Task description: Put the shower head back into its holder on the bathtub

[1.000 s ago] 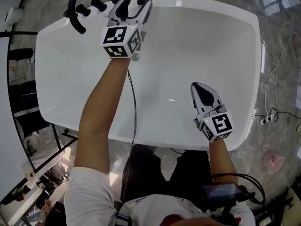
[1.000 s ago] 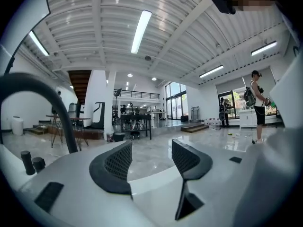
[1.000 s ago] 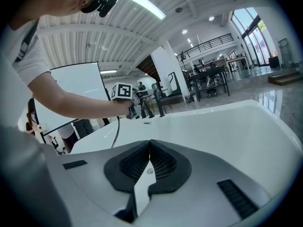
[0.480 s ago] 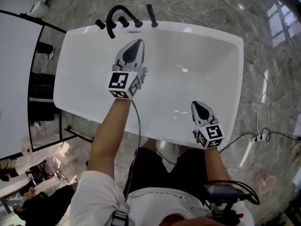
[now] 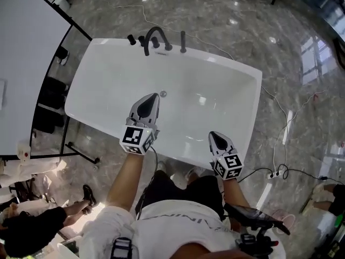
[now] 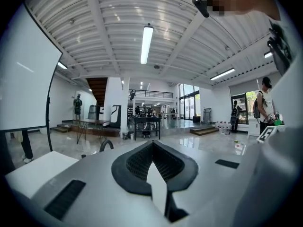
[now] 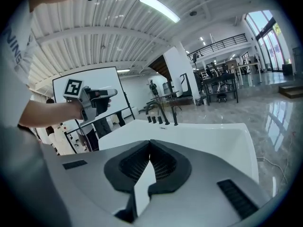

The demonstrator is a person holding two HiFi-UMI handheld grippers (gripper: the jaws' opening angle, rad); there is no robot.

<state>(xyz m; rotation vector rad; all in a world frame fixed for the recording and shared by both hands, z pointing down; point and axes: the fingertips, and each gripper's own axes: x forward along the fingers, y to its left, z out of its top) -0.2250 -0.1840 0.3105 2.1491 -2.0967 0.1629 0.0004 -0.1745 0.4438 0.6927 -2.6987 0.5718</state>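
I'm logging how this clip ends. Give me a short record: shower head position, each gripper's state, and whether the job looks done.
shower head: upright on the far rim of the bathtub, just right of the faucet; holder too small to make out
left gripper: shut, nothing between its jaws, above the tub
right gripper: shut, empty, by the near rim
status: looks done

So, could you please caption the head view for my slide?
Left tongs and right tongs, both shut and empty, over the white bathtub; shower head stands at its far rim.
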